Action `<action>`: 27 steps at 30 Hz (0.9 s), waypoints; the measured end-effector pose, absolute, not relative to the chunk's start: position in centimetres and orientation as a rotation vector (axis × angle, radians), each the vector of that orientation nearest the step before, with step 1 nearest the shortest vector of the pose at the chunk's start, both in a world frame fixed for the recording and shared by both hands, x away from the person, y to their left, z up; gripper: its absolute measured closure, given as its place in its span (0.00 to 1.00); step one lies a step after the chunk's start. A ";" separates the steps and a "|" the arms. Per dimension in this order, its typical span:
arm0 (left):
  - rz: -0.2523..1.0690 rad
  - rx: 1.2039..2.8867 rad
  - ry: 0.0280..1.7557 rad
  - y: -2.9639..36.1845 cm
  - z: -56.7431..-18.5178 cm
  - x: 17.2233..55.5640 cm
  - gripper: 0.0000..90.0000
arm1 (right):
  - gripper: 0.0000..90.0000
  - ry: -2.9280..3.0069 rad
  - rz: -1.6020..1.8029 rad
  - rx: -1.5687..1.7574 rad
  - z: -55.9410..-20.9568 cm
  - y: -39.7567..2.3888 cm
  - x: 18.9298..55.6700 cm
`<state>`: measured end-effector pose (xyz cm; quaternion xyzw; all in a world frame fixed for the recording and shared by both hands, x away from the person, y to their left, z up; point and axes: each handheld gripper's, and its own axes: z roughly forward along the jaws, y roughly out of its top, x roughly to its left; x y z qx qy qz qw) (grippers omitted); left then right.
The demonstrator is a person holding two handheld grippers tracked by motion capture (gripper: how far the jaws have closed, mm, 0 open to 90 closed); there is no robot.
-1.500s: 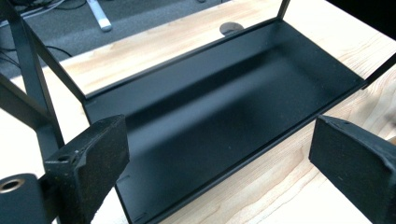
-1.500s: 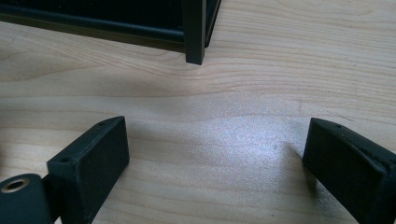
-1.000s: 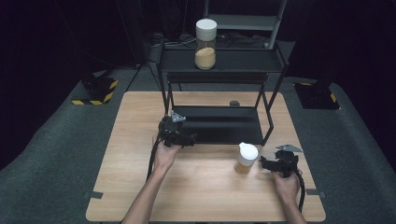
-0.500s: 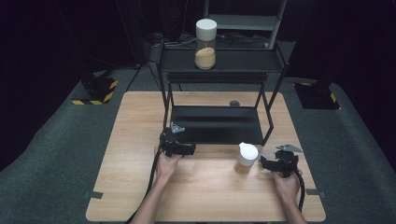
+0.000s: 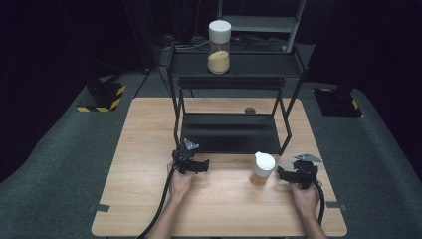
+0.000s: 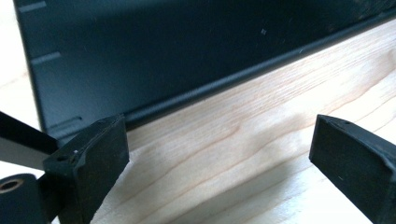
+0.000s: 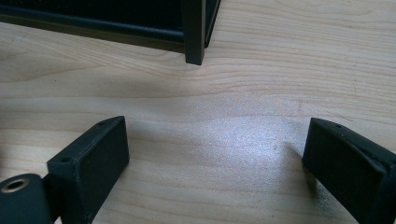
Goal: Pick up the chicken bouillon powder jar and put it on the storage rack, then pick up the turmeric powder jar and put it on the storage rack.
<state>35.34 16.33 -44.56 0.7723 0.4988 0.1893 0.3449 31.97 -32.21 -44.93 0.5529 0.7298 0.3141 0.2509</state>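
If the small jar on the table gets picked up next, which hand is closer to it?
Probably the right. The right tongs sit just beside the small jar, open and empty. The left tongs, also open, lie farther off, by the rack's front left corner.

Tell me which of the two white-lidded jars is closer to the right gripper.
The short jar standing on the table, just beside the right gripper. The other, taller jar stands far off on the top shelf of the black rack.
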 end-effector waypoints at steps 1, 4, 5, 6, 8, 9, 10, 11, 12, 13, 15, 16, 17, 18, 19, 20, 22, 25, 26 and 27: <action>0.495 2.006 1.294 16.3 -44.6 35.3 0.06 | 0.07 1.986 0.855 1.504 -44.9 -32.2 32.0; 0.521 2.018 1.285 15.9 -44.9 35.0 0.05 | 0.07 1.986 0.855 1.505 -44.9 -32.2 32.0; 0.528 2.019 1.286 15.7 -44.9 34.9 0.05 | 0.07 1.986 0.855 1.505 -44.9 -32.2 32.0; 0.532 2.022 1.284 15.7 -45.0 34.8 0.05 | 0.07 1.986 0.855 1.505 -44.9 -32.2 32.0; 0.550 2.024 1.277 15.5 -45.3 34.5 0.05 | 0.07 1.986 0.855 1.505 -44.9 -32.2 32.0; 0.551 2.023 1.278 15.5 -45.3 34.5 0.05 | 0.07 1.986 0.855 1.505 -44.9 -32.2 32.0; 0.551 2.022 1.278 15.5 -45.3 34.5 0.05 | 0.07 1.987 0.855 1.504 -44.9 -32.2 32.0; 0.551 2.023 1.278 15.5 -45.3 34.5 0.05 | 0.07 1.987 0.855 1.505 -44.9 -32.2 32.0; 0.552 2.022 1.278 15.5 -45.3 34.5 0.05 | 0.07 1.987 0.855 1.503 -44.9 -32.2 32.0; 0.552 2.022 1.278 15.4 -45.3 34.5 0.05 | 0.07 1.987 0.855 1.505 -44.9 -32.2 32.0; 0.554 2.020 1.282 15.4 -45.3 34.4 0.05 | 0.07 1.987 0.855 1.505 -44.9 -32.2 32.0; 0.553 2.020 1.282 15.4 -45.3 34.4 0.05 | 0.07 1.987 0.855 1.505 -44.9 -32.2 32.0; 0.553 2.020 1.282 15.4 -45.3 34.4 0.05 | 0.07 1.987 0.855 1.505 -44.9 -32.2 32.0; 0.554 2.020 1.282 15.4 -45.3 34.4 0.05 | 0.07 1.987 0.855 1.505 -44.9 -32.2 32.0; 0.554 2.020 1.282 15.4 -45.3 34.4 0.05 | 0.07 1.987 0.855 1.505 -44.9 -32.2 32.0; 0.554 2.021 1.282 15.4 -45.3 34.4 0.05 | 0.06 1.985 0.853 1.508 -44.9 -32.2 32.0; 0.556 2.022 1.283 15.3 -45.3 34.4 0.05 | 0.05 1.980 0.846 1.515 -44.9 -32.1 32.0; 0.557 2.022 1.284 15.3 -45.3 34.4 0.05 | 0.03 1.982 0.844 1.517 -44.9 -32.0 32.1; 0.557 2.022 1.284 15.3 -45.3 34.4 0.05 | 0.03 1.983 0.844 1.516 -44.9 -32.0 32.2; 0.557 2.022 1.284 15.3 -45.3 34.4 0.05 | 0.03 1.983 0.844 1.516 -44.9 -32.0 32.2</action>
